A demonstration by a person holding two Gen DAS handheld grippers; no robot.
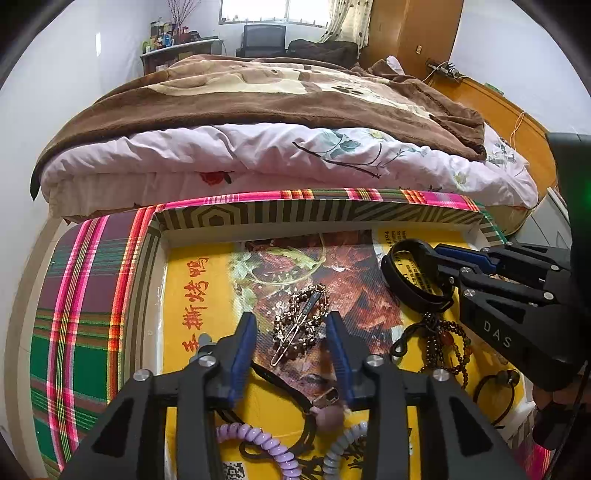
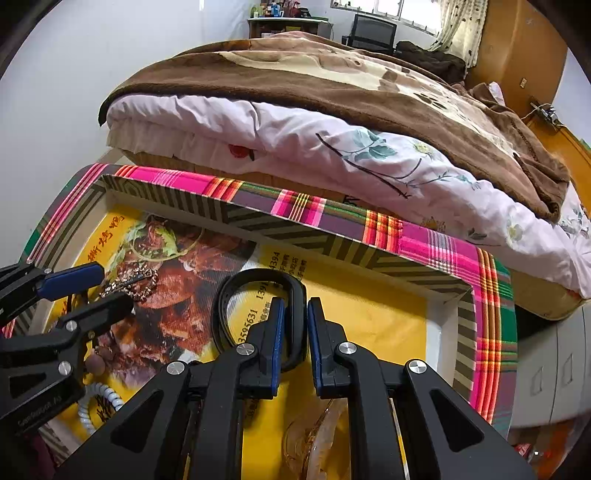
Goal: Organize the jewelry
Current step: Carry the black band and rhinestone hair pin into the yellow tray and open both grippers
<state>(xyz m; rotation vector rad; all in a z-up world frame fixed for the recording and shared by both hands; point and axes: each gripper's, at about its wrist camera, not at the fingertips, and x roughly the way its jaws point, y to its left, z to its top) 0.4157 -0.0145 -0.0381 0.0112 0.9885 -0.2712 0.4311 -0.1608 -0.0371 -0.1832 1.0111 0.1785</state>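
The job looks just begun: the right claw [image 2: 295,332] pinches the black band [image 2: 258,284] over the box [image 2: 491,332], while the left claw [image 1: 291,354] hangs wide apart above the sparkly clip [image 1: 301,325], with beads [image 1: 447,347] loose.

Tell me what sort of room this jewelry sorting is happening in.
Most likely a bedroom in a home. A bed with a brown blanket over a floral quilt fills the view just behind the plaid box holding the jewelry, and a curtained window and a wooden wardrobe stand at the far wall.
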